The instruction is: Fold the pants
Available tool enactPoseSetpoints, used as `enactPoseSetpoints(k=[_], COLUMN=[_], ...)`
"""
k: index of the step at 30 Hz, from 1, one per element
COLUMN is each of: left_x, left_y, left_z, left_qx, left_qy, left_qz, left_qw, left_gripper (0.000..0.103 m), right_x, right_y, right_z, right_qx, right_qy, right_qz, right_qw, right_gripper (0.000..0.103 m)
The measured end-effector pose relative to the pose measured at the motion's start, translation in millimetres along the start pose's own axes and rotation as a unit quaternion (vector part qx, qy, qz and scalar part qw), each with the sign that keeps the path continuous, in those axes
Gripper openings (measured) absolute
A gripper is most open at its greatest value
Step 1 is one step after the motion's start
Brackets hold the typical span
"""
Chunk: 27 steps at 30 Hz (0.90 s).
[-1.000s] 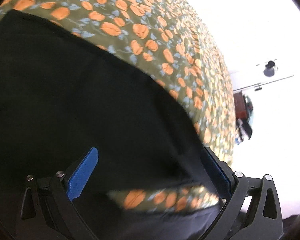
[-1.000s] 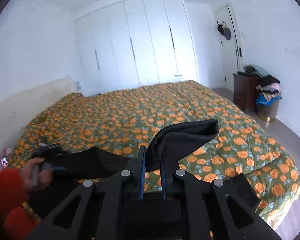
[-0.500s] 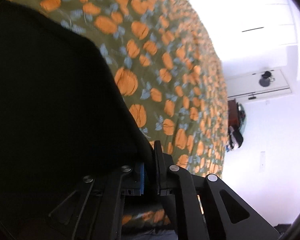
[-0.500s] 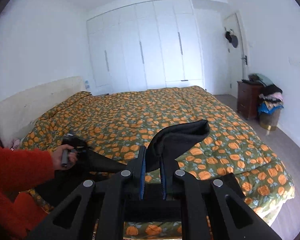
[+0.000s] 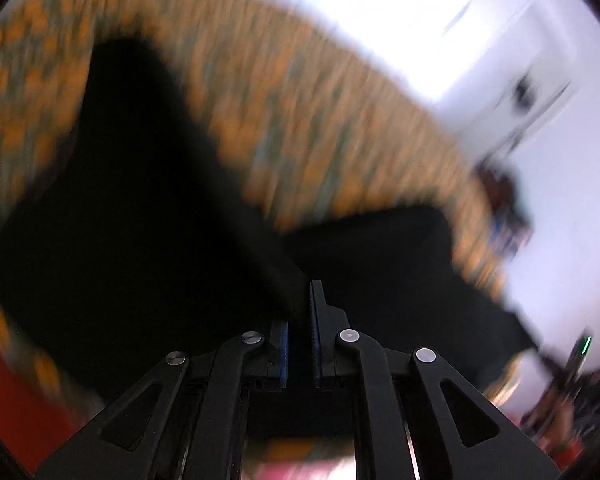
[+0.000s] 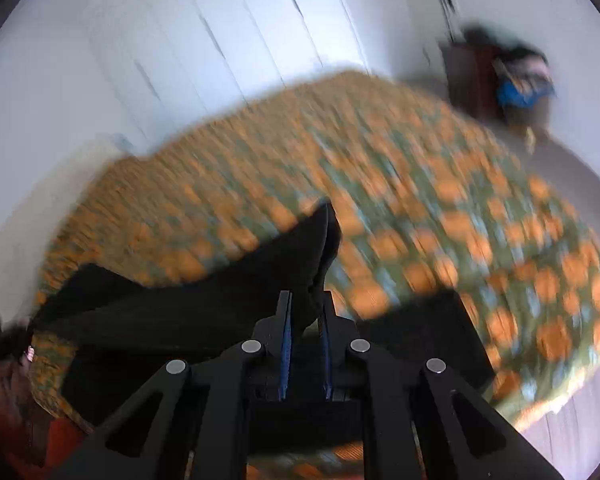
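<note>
Both views blurred; left gripper [image 5: 300, 312] and right gripper [image 6: 306, 312] each clamp a fold of the black pants [image 6: 204, 304] above the orange-patterned bedspread [image 6: 440, 208].

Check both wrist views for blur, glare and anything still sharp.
Left wrist: heavy motion smear on bedspread and black pants, wall blown out; left gripper sharp. Right wrist: same streaking, right gripper crisp.

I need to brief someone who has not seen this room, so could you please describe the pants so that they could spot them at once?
Start at the big bed with the green bedspread covered in orange flowers. Near its front edge are the black pants, pinched in the left gripper and the right gripper. They are the only plain dark cloth on that busy print.
</note>
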<state>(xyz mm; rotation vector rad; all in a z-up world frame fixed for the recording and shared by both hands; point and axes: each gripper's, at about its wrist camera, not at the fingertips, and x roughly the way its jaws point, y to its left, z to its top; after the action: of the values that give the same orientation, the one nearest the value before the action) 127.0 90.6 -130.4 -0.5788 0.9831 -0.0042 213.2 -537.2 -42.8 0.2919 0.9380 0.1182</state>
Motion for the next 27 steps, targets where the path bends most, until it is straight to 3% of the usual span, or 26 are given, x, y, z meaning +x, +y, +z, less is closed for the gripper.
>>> enactPoseSetpoints(k=[2, 4, 12, 18, 27], left_x=[27.2, 36.0, 37.9, 59.8, 59.1], left_y=[8.0, 2.4, -52.1, -63.9, -55.6], left_z=[-34.1, -45.4, -57.6, -58.2, -62.2], left_qx=[-0.020, -0.010, 0.088, 0.099, 0.106], left_qy=[0.049, 0.070, 0.082, 0.097, 0.104], left_qz=[0.002, 0.004, 0.003, 0.004, 0.005], left_qw=[0.9986, 0.9975, 0.9927, 0.9903, 0.9889], left_gripper=[0.006, 0.006, 0.006, 0.007, 0.008], right_x=[29.7, 45.3, 41.4, 31.9, 38.3], right_y=[-24.5, -42.6, -93.5, -99.2, -104.0], right_z=[-15.5, -29.3, -42.7, -42.3, -44.2], right_qx=[0.022, 0.039, 0.125, 0.136, 0.145], right_qy=[0.057, 0.088, 0.078, 0.052, 0.059], right_qz=[-0.031, -0.057, -0.094, -0.127, -0.133], right_qw=[0.998, 0.994, 0.985, 0.981, 0.979], right_gripper=[0.012, 0.012, 0.012, 0.012, 0.012])
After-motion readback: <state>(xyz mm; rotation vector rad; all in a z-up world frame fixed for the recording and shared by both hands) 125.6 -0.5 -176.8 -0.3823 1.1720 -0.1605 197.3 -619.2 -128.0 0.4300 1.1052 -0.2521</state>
